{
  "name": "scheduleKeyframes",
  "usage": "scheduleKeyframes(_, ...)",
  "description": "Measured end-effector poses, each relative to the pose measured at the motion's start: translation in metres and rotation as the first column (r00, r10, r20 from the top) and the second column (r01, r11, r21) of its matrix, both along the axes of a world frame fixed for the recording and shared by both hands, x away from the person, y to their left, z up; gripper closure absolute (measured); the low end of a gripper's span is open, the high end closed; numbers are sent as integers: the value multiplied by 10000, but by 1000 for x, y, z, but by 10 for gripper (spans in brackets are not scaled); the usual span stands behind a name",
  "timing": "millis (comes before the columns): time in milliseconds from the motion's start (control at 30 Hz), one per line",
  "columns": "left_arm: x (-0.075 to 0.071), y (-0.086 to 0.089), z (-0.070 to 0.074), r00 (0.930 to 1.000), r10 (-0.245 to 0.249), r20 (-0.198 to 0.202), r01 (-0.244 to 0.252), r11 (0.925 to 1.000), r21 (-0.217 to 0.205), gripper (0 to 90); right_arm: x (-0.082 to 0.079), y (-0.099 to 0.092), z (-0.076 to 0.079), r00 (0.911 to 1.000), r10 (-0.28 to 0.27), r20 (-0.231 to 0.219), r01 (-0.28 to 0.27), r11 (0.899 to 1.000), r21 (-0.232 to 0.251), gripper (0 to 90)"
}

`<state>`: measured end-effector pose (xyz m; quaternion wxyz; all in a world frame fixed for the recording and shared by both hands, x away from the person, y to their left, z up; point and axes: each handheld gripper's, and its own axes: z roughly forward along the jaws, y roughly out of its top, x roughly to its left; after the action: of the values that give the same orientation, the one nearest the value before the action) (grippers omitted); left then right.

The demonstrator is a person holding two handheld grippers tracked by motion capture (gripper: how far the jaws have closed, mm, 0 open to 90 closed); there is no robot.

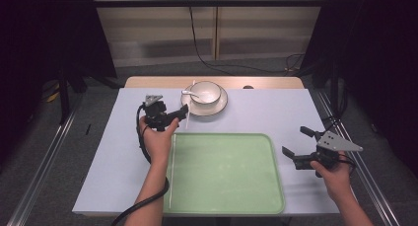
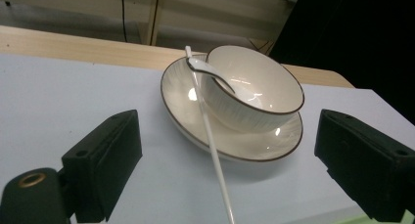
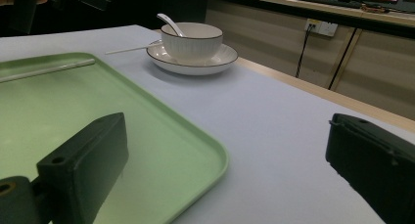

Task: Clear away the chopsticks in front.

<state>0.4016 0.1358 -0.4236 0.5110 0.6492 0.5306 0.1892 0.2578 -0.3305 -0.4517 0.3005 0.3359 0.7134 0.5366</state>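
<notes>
The left gripper has its fingers spread near the white chopstick leaning on the plate; a bump might roll it off

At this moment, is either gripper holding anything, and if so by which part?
Nothing is held. The left gripper has its jaws open, near the white chopstick leaning on the plate but not pinching it. The right gripper is open beside the green tray.

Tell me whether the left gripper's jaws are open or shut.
Open: the left gripper shows both black jaws wide apart, nothing clamped between them.
</notes>
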Motion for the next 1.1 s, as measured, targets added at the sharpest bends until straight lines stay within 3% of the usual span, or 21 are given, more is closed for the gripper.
scheduleKeyframes(167, 6, -3, -1, 9999, -36, 129, 38, 9999, -125, 96, 0, 0, 0, 10000, 40, 11, -40, 10000, -78, 16)
scheduleKeyframes(333, 14, -6, -2, 9999, -106, 106, 105, 9999, 92, 98, 0, 0, 0, 10000, 28, 9, -28, 10000, -39, 17)
scheduleKeyframes(800, 41, -13, -17, 9983, -97, -567, 146, 9962, 856, 136, 0, 0, 0, 10000, 11, -20, -11, 10000, 19, 17)
scheduleKeyframes(1100, 56, -15, -24, 9964, -131, -832, 242, 9907, 1339, 219, 1, 0, 0, 10000, -12, -44, 12, 10000, -46, 17)
